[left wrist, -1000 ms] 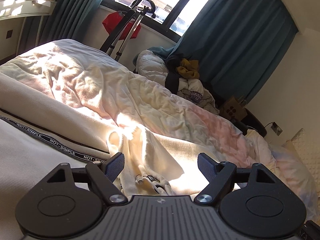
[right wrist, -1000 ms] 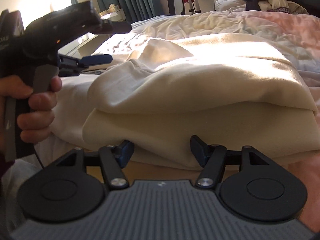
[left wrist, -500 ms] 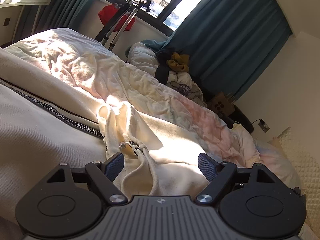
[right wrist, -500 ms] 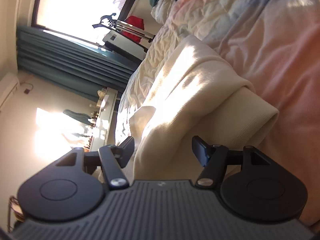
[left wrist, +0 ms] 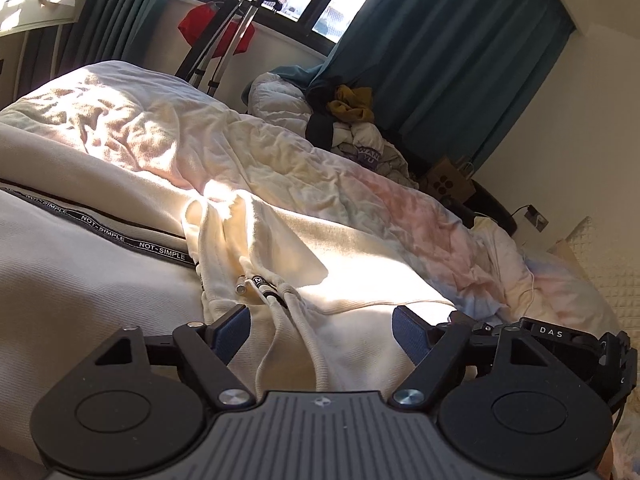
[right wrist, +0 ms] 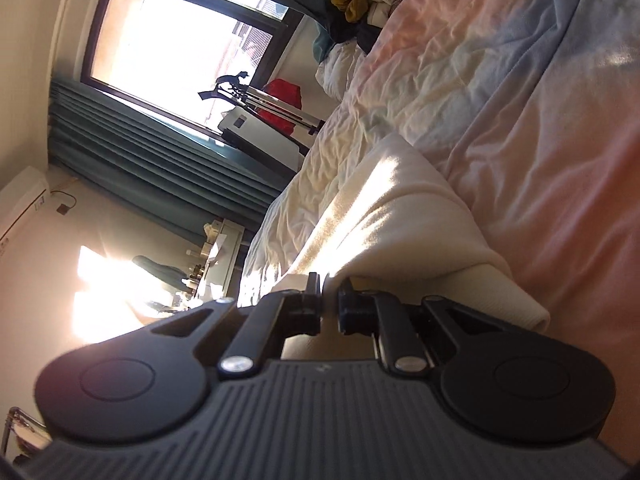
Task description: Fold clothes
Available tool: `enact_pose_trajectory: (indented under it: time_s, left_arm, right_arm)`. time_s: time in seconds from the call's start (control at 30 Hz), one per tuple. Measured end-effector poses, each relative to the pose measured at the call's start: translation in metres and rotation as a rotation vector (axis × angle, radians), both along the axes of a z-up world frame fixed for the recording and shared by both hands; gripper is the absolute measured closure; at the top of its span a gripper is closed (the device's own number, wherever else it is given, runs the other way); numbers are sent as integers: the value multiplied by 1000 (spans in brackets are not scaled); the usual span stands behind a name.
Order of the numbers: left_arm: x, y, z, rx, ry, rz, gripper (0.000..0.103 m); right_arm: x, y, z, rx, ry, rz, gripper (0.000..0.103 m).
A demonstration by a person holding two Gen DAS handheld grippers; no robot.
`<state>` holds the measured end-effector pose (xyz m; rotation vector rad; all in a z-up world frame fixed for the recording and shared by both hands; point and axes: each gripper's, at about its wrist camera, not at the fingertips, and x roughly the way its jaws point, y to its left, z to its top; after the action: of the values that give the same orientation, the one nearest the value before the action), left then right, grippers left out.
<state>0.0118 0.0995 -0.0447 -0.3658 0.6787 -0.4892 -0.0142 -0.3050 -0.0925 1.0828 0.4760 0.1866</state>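
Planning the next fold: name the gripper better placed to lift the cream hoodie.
Right. The right gripper has just closed on the cream hoodie's folded edge; the left gripper stands open over the drawstrings, gripping nothing.

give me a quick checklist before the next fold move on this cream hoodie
1. Right gripper gripping the cream hoodie: ok, its jaws have just closed on the folded edge.
2. Left gripper on the cloth: not ok, jaws open around the neck area, pads not pressing.
3. Drawstrings clear of the left fingers: cannot tell, they lie between them.
4. How many layers the right gripper pinches: cannot tell.
5. Duvet beside the hoodie free for the fold: ok, only rumpled bedding.
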Motion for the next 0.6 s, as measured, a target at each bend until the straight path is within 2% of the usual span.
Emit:
enact_pose_trajectory:
  time_s: [0.13, 0.23, 0.37, 0.43, 0.53, 0.57, 0.6]
  left_arm:
    - [-3, -2, 0, -20, 13, -30, 25]
    - [-5, -4, -3, -38, 35, -54, 26]
    - [0, -2, -17, -92, 132, -35, 27]
    - [3, 2, -23, -111, 162, -17, 33]
    - [6, 6, -30, -117, 192, 9, 48]
    - [7, 6, -32, -113, 199, 17, 59]
    - [8, 7, -33, -100, 203, 29, 75]
  right_arm:
    - [-6, -5, -5, 32, 24, -11, 94]
    - [-10, -6, -6, 20, 39, -22, 94]
    - [-8, -3, -9, -19, 78, -25, 94]
    - [-5, -1, -12, -49, 97, -17, 94]
    - [-1, 3, -14, -87, 115, -6, 94]
    - [-1, 4, -14, -98, 118, -2, 94]
    - [-1, 5, -14, -109, 120, -1, 94]
